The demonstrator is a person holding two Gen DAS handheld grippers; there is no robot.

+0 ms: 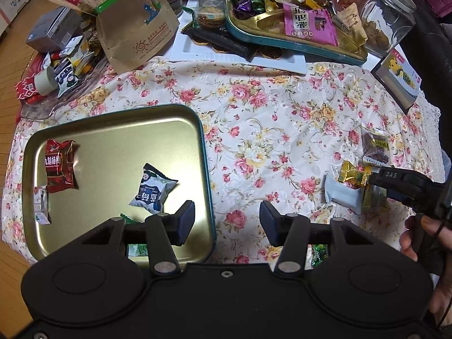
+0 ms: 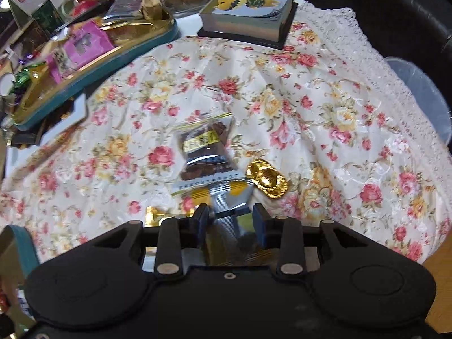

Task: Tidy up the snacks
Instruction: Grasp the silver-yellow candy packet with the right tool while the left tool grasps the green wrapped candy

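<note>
Left hand-held gripper [image 1: 227, 223] open, empty

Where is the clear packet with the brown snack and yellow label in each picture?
Left wrist view: the clear packet of brown snack with a yellow label lies at the far right on the flowered tablecloth, just above the right hand-held gripper.
Right wrist view: the packet lies in the middle, just ahead of the gripper's fingers.
Shared landmark: the thick card block with the yellow cartoon cover.
</note>
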